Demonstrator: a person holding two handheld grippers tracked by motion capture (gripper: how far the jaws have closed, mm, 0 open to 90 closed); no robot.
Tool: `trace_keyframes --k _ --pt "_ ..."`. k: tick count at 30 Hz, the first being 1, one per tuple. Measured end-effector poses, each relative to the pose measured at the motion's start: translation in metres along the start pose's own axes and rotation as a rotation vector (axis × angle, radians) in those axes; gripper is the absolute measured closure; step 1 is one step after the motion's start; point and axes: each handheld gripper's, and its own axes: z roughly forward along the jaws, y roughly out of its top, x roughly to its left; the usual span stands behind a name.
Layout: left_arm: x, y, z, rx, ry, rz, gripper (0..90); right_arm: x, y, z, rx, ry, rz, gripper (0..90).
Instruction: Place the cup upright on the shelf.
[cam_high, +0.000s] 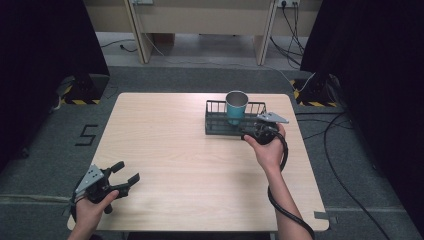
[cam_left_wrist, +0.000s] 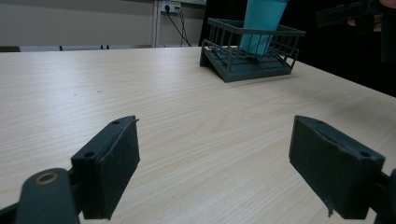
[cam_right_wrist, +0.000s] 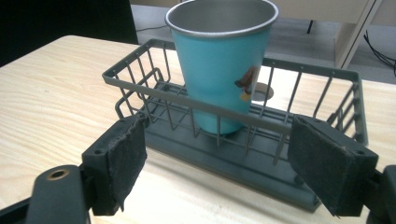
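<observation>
The teal cup (cam_right_wrist: 223, 65) stands upright in the dark wire rack (cam_high: 216, 123) at the far right of the table (cam_high: 175, 165), near the rack's middle, and we take it as the thing to be lifted out or steadied. Our right gripper (cam_right_wrist: 217, 161) sits just in front of the rack's near rail, its jaws apart with nothing between the pads; the rail and the cup lie beyond them. We judge the step in hand to be the approach, so we should rise above the rail first, then come in level with the cup's upper wall, one pad to each side, and close squarely so the tapered metal does not slip or tip against the wires. Our left gripper (cam_high: 122, 176) rests wide open at the table's near left corner, well apart from the rack, holding nothing.
</observation>
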Motion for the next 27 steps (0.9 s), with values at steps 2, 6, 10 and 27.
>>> trace_keyframes --k 2,6,10,27 --pt "0.0 0.0 0.0 0.0 0.0 0.0 15.5 -0.002 -0.003 -0.004 -0.003 0.001 0.0 22.6" --pt "0.0 0.0 0.0 0.0 0.001 0.001 15.5 -0.004 -0.008 -0.011 -0.005 0.002 0.007 25.8" --pt "0.0 0.0 0.0 0.001 0.002 0.001 15.5 -0.005 -0.015 -0.017 -0.001 0.009 0.034 28.5" --pt "0.0 0.0 0.0 0.0 0.004 0.004 15.6 -0.005 -0.038 -0.035 -0.027 -0.009 0.024 27.4"
